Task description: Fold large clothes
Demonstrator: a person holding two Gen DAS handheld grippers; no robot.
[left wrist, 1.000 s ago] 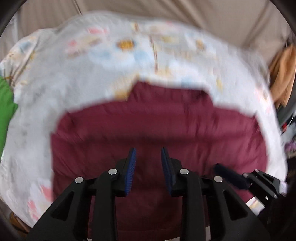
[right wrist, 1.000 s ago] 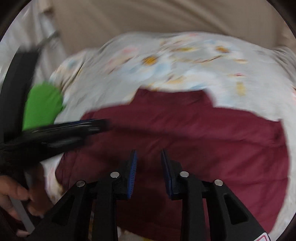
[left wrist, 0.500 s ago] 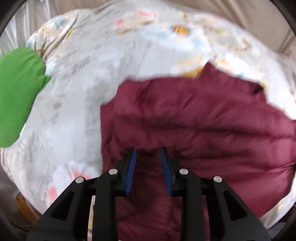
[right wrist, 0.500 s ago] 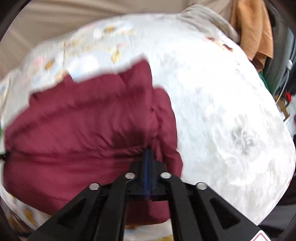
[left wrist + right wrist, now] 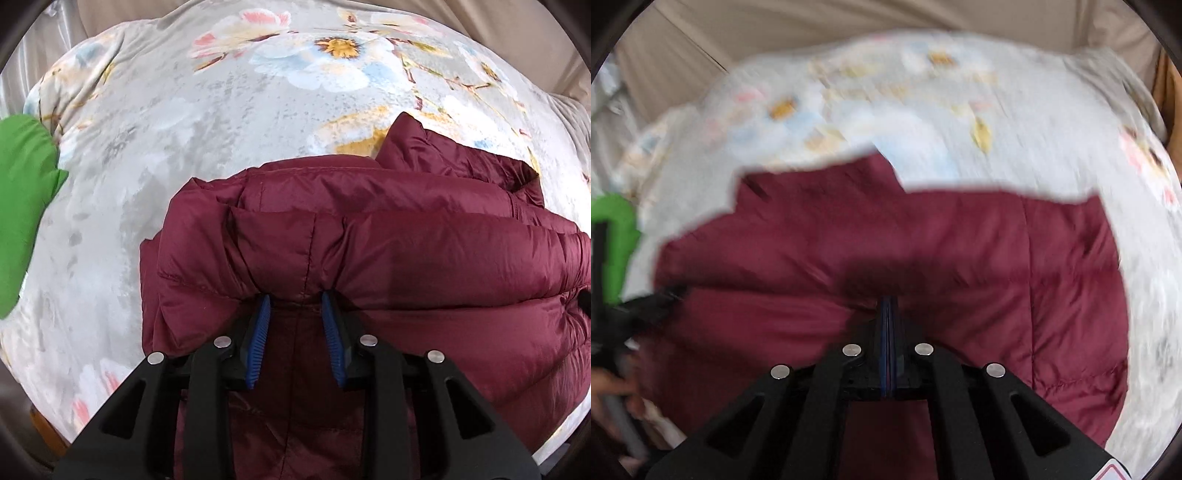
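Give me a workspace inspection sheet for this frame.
Surface: floral bedsheet, lightly wrinkled.
Job's things: maroon puffer jacket, near edge folded over onto itself.
Clutter: green garment at the sheet's left edge.
Grippers: left gripper clamps a bunched jacket fold; right gripper jaws have just closed, fully together at the jacket edge; blur hides any pinched fabric.
Cables: nothing seen.
Surroundings: beige fabric beyond the bed.

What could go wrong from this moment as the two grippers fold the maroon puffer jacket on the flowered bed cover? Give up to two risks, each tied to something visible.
1. The left gripper has a thick roll of the maroon jacket between its blue pads; the slick, puffy fabric might slip out.
2. The right gripper has just closed fully, apparently on a thin pinch of fabric. Pulling unevenly could skew the fold or drag the flowered cover.
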